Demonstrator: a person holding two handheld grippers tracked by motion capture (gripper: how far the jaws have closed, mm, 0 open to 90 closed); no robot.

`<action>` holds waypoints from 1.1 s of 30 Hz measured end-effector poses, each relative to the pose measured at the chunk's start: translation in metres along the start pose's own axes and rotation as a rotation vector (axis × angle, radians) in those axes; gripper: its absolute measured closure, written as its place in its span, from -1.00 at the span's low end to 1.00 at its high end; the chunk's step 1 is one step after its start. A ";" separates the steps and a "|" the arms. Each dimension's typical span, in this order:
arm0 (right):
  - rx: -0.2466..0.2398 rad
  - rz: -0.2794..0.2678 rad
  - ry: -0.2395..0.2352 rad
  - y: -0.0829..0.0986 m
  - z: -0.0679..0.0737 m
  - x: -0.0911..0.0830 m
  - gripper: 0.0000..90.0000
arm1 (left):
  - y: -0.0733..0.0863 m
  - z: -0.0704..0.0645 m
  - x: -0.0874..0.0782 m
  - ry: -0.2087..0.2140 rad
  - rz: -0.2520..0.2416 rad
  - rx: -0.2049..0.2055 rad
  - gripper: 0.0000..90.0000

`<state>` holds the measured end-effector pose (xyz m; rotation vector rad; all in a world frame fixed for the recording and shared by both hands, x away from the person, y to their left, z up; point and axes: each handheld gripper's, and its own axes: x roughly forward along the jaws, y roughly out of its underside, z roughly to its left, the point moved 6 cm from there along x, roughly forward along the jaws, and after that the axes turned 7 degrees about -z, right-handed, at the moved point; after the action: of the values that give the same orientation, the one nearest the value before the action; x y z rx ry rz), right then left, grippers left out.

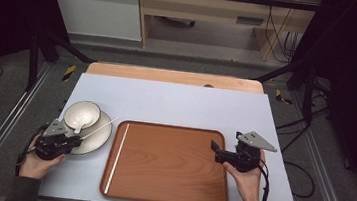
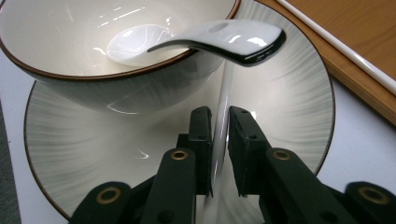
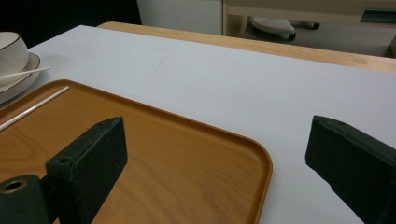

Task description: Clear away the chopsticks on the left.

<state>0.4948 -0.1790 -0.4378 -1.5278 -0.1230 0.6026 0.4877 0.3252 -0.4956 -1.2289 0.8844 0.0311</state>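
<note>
1. the left gripper sat at the near edge of the plate, its jaws drawn in close around a white chopstick that lay across the plate. in the left gripper view the stick ran up between the two black pads, with hardly any gap on either side, so the jaws looked closed on it or all but closed.
2. the bowl stood on the plate's far side with a white ceramic spoon resting in it, the handle overhanging the rim just above the gripped chopstick.
3. a second chopstick already lay inside the wooden tray, along its left rim.
4. the step in hand seemed to be picking the remaining chopstick off the plate to join its mate in the tray.
5. the right gripper hovered over the tray's right edge, jaws wide apart and empty.
6. the next move probably called for a firm pinch, then a clean lift that stayed clear of the spoon handle, and a short carry rightward over the surface to lay the stick beside the first.
</note>
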 end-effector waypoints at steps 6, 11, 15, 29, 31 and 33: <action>0.000 0.001 -0.001 0.000 0.000 0.000 -0.87 | 0.000 -0.004 0.000 0.027 0.006 -0.006 0.86; 0.004 -0.001 0.001 0.000 -0.001 -0.001 -0.87 | -0.001 -0.009 0.000 0.037 0.011 -0.008 0.87; 0.004 -0.003 0.001 -0.001 -0.001 -0.001 -0.87 | -0.004 -0.014 -0.002 0.036 0.006 -0.008 0.87; 0.004 -0.010 0.004 -0.002 -0.003 -0.003 -0.87 | -0.025 -0.038 -0.011 0.011 -0.064 -0.034 0.87; 0.007 -0.012 0.003 -0.003 -0.003 -0.004 -0.87 | -0.029 -0.043 -0.012 0.007 -0.075 -0.033 0.87; 0.007 -0.013 0.003 -0.003 -0.003 -0.004 -0.87 | -0.032 -0.048 -0.013 0.001 -0.088 -0.043 0.87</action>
<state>0.4936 -0.1831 -0.4340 -1.5202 -0.1287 0.5898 0.4667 0.2790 -0.4649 -1.3071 0.8336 -0.0216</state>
